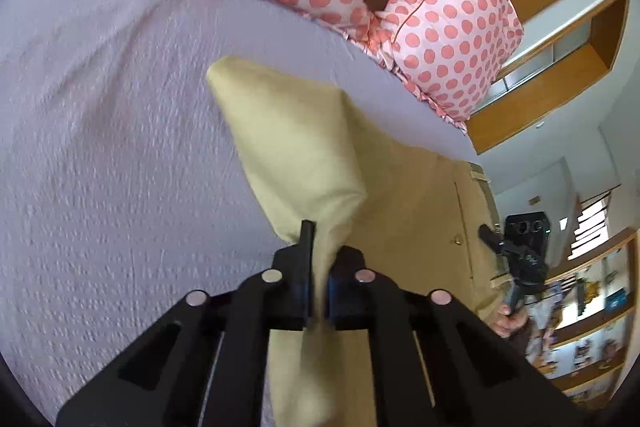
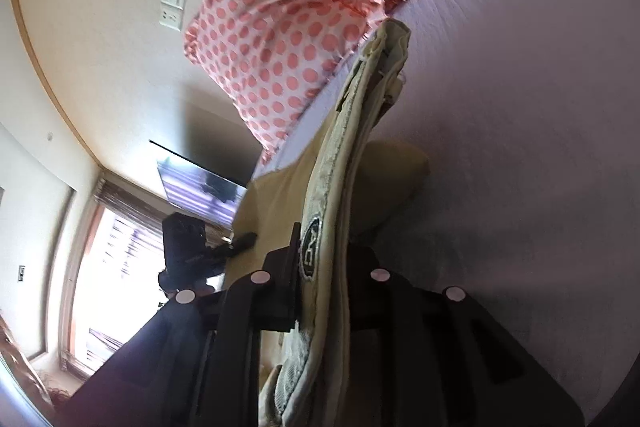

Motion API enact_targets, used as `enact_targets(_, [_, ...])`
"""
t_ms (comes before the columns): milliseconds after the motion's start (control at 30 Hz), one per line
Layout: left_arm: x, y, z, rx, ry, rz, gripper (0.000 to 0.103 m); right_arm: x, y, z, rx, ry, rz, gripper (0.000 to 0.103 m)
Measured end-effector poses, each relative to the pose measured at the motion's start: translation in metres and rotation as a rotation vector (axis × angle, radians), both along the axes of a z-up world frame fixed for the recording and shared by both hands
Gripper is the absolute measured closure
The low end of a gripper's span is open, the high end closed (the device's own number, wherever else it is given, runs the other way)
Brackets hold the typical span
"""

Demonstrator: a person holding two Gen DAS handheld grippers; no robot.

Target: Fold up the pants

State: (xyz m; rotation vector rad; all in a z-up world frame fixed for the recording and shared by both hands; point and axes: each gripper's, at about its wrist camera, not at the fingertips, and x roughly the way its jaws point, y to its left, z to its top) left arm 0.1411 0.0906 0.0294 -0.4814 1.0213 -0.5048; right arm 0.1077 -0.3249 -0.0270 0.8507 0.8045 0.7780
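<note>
Now, left gripper [image 1: 318, 267]: its two black fingers are pressed together on a bunched fold of the pants [image 1: 320, 147], which rise out of the jaws toward the far side.
Right gripper [image 2: 320, 267]: clamped on the waistband [image 2: 340, 155], the inside lining and an oval label [image 2: 311, 247] showing between the fingers.
Pants: pale yellow-khaki, lifted at both gripped ends; the rest drapes down onto the bedspread [image 1: 100, 147], with a rounded fold lying on it just beyond the waistband.
Bedspread: lilac, textured, spreading to the left in the left wrist view and to the right in the right wrist view.
Pillows [image 1: 452, 27]: white with coral dots and frilled edges, at the far end of the bed, well apart from the grippers.
Beyond the bed: wooden shelving [image 1: 560, 67] on the right; a wall switch plate [image 2: 174, 3] and a bright window [image 2: 112, 247] on the other side.
</note>
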Motion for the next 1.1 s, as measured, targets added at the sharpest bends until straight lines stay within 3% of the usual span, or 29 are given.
enact_targets(200, [0.02, -0.008, 0.037, 0.077, -0.134, 0.027, 0.099, 0.028, 0.008, 0.039, -0.046, -0.068, -0.001, 0.088])
enact_targets(333, [0.062, -0.018, 0.064, 0.178, -0.244, 0.1, 0.098, 0.07, 0.008, 0.064, -0.104, -0.115, -0.052, 0.088])
enact_targets(433, [0.099, -0.032, 0.049, 0.356, -0.202, 0.14, 0.094, 0.105, 0.009, 0.055, -0.208, -0.051, -0.122, 0.087])
enact_targets(500, [0.116, -0.033, 0.026, 0.449, -0.117, 0.168, 0.086, 0.123, 0.013, 0.035, -0.317, 0.064, -0.144, 0.076])
enact_targets(567, [0.113, -0.022, 0.02, 0.411, -0.097, 0.181, 0.076, 0.126, 0.011, 0.026, -0.38, 0.121, -0.157, 0.067])
enact_targets(633, [0.099, -0.004, 0.028, 0.41, -0.115, 0.232, 0.065, 0.112, 0.0, 0.039, -0.448, 0.077, -0.231, 0.064])
enact_targets(700, [0.082, 0.006, 0.042, 0.408, -0.159, 0.273, 0.067, 0.092, -0.012, 0.063, -0.495, -0.017, -0.327, 0.06])
enact_targets(733, [0.071, 0.009, 0.052, 0.37, -0.2, 0.272, 0.066, 0.087, -0.014, 0.069, -0.461, -0.044, -0.329, 0.058])
enact_targets(767, [0.063, 0.008, 0.057, 0.33, -0.228, 0.249, 0.064, 0.083, -0.015, 0.073, -0.408, -0.059, -0.304, 0.049])
enact_targets(800, [0.055, 0.0, 0.062, 0.278, -0.254, 0.201, 0.056, 0.08, -0.01, 0.075, -0.364, -0.065, -0.261, 0.033])
enact_targets(833, [0.052, -0.009, 0.062, 0.258, -0.257, 0.166, 0.05, 0.08, -0.002, 0.075, -0.358, -0.061, -0.226, 0.026])
enact_targets(933, [0.061, -0.042, 0.043, 0.249, -0.191, 0.064, 0.047, 0.092, 0.024, 0.06, -0.409, 0.018, -0.157, 0.019])
enact_targets(1000, [0.076, -0.051, 0.016, 0.275, -0.088, 0.061, 0.047, 0.101, 0.032, 0.046, -0.448, 0.089, -0.163, 0.017])
enact_targets(1033, [0.081, -0.052, 0.007, 0.271, -0.056, 0.066, 0.047, 0.103, 0.032, 0.044, -0.435, 0.08, -0.17, 0.015])
enact_targets(1100, [0.075, -0.051, 0.009, 0.286, -0.074, 0.088, 0.048, 0.101, 0.035, 0.048, -0.445, 0.099, -0.176, 0.014])
